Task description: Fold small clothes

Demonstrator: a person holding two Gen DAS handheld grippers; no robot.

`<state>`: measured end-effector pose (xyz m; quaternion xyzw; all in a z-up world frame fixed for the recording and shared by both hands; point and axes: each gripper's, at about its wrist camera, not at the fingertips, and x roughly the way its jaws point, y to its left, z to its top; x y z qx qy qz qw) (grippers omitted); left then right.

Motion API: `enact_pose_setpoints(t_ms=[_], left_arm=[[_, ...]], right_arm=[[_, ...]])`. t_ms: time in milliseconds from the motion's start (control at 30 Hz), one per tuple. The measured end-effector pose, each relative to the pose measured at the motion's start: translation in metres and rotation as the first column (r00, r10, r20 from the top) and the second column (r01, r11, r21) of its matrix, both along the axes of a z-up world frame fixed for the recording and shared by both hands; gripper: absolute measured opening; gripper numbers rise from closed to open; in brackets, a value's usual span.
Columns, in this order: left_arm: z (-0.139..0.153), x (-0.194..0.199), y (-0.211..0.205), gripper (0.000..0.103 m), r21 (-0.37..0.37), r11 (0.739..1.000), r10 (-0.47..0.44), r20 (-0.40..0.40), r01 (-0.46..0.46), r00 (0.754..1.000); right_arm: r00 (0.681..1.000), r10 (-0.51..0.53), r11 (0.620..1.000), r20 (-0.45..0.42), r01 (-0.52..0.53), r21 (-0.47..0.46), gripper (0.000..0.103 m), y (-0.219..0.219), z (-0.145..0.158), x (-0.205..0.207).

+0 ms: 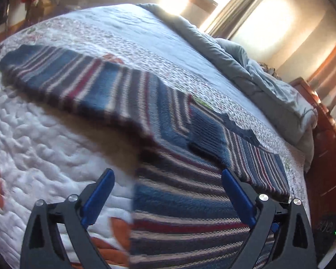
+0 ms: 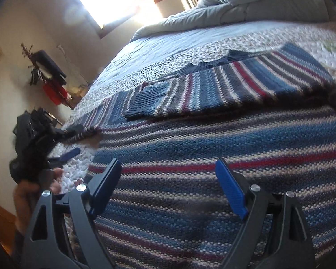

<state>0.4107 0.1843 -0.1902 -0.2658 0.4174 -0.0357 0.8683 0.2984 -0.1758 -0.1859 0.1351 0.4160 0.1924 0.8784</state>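
Note:
A striped knit sweater (image 1: 186, 201), blue, grey, white and red, lies flat on the quilted bed. One sleeve (image 1: 62, 78) stretches out to the far left; the other sleeve (image 2: 224, 89) lies folded across the body. My left gripper (image 1: 168, 192) is open, its jaws wide apart, low over the sweater's left side edge. My right gripper (image 2: 168, 183) is open over the sweater body (image 2: 212, 157), holding nothing. The left gripper also shows in the right wrist view (image 2: 71, 143), at the sweater's left edge, held by a hand.
A white floral quilt (image 1: 44, 139) covers the bed. A grey duvet (image 1: 246, 67) is bunched at the far end. A wooden bed frame (image 1: 324, 152) runs along the right. A wall shelf with dark and red things (image 2: 51, 78) hangs left.

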Motion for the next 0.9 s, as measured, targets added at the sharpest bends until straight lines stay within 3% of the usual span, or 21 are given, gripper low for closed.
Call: enact_pose_setpoints(t_ms=[133, 267, 400, 500, 633, 767, 900], left_arm=[[-0.005, 0.002, 0.079, 0.097, -0.082, 0.992, 0.098, -0.026, -0.099, 0.995], [-0.012, 0.008, 0.154, 0.098, -0.130, 0.961, 0.237, -0.058, -0.243, 0.970], [-0.023, 0.022, 0.210, 0.098, -0.119, 0.940, 0.310, -0.099, -0.321, 0.945], [-0.031, 0.030, 0.238, 0.098, -0.135, 0.919, 0.358, -0.105, -0.369, 0.928], [-0.040, 0.044, 0.262, 0.097, -0.170, 0.909, 0.366, -0.109, -0.380, 0.924], [-0.047, 0.049, 0.285, 0.097, -0.263, 0.871, 0.400, -0.110, -0.415, 0.910], [-0.051, 0.053, 0.282, 0.096, -0.256, 0.881, 0.378, -0.129, -0.399, 0.917]], right_arm=[[0.998, 0.049, 0.994, 0.026, -0.046, -0.101, 0.085, 0.025, -0.006, -0.003], [0.997, 0.073, 0.989, 0.003, -0.072, -0.128, 0.086, 0.036, -0.015, -0.003], [0.997, 0.079, 0.982, 0.011, -0.076, -0.173, 0.086, 0.044, -0.019, -0.004], [0.997, 0.077, 0.981, 0.007, -0.075, -0.182, 0.087, 0.046, -0.022, -0.003], [0.997, 0.079, 0.979, -0.001, -0.077, -0.186, 0.087, 0.048, -0.026, -0.001], [0.997, 0.079, 0.979, -0.005, -0.078, -0.188, 0.088, 0.048, -0.029, 0.000], [0.997, 0.075, 0.980, -0.018, -0.078, -0.183, 0.088, 0.049, -0.032, 0.002]])
